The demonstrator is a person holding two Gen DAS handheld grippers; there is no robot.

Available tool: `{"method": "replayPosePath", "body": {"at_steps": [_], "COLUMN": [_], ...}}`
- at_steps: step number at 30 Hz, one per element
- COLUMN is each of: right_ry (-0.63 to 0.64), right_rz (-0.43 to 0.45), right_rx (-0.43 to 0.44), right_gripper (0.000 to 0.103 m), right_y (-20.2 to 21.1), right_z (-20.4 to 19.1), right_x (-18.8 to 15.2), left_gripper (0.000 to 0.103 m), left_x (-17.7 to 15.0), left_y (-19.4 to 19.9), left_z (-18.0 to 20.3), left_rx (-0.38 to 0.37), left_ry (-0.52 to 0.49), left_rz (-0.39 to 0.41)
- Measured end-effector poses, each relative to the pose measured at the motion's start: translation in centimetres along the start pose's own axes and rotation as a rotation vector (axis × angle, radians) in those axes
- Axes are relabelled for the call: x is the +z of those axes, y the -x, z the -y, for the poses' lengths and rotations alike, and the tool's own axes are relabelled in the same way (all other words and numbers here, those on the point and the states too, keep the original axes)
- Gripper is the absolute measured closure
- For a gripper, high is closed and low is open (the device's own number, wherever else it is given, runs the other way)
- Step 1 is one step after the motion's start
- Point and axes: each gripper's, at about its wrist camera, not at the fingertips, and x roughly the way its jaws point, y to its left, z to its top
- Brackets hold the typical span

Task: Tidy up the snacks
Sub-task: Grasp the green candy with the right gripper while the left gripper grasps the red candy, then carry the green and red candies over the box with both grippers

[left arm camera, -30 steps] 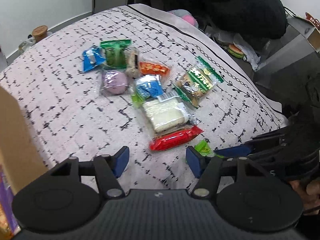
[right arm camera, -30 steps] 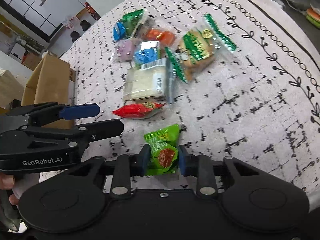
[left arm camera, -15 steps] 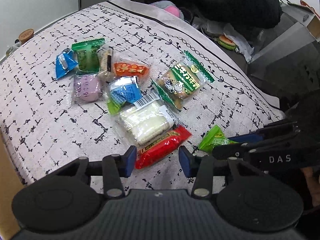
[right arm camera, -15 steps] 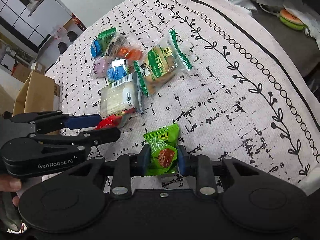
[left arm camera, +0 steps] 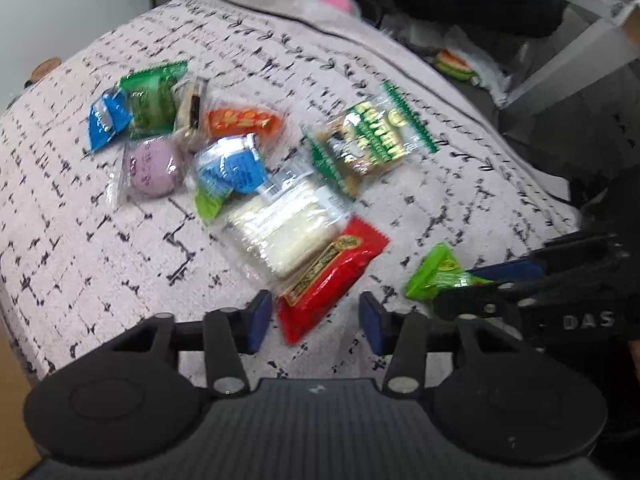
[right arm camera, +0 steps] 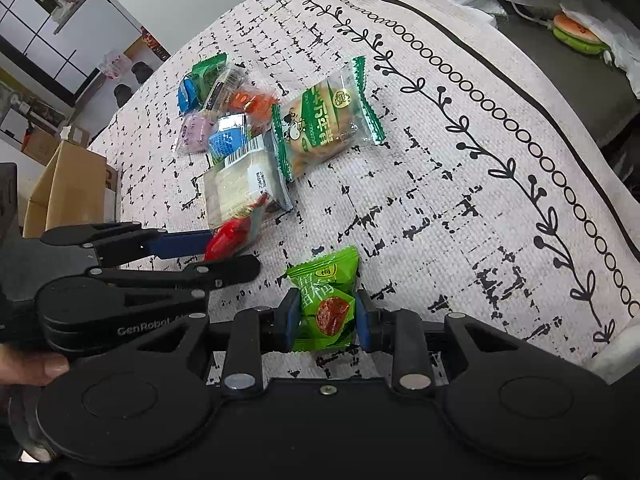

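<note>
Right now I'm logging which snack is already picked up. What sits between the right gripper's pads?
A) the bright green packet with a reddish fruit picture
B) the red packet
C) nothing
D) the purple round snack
A: in the right wrist view the right gripper has its blue pads pressed on both sides of the bright green packet.

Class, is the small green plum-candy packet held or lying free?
Held: the right gripper is shut on the small green plum-candy packet, pads pressing both sides.
</note>
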Motion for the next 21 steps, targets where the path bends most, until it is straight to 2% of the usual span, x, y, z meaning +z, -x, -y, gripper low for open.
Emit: {"method": "replayPosePath", "body": {"at_steps": [2, 4, 7, 14, 21], "right_ry": [-0.001, 0.0, -0.001, 0.009, 0.026], "right_rz": [0.003, 0.005, 0.007, 0.028, 0.056], "right_rx": [0.001, -0.002, -0.001, 0.012, 0.04], "right_gripper": [0.074, 0.074, 0.074, 0.075, 0.075], "right_y": [0.1, 0.2, 0.2, 0.7, 1.2], "right_z": [0.1, 0.0, -0.2, -0.9, -1.9], "right_x": [-0.1, -0.1, -0.1, 0.0, 0.1], "left_gripper": [0.071, 0.084, 0.091, 0.095, 0.097], "left_x": [0.0, -0.1, -0.3, -0.9, -1.6], "left_y": [0.2, 0.7, 1.1, 2.3, 4.6], "left_z": [-0.1, -0.4, -0.6, -1.2, -2.1], "left_rx": [0.001, -0.028, -0.04, -0.046, -0.016], "left_ry": [0.0, 0.014, 0.013, 0.046, 0.084], "left_rz": [0.009, 0.012, 0.013, 0.031, 0.093]}}
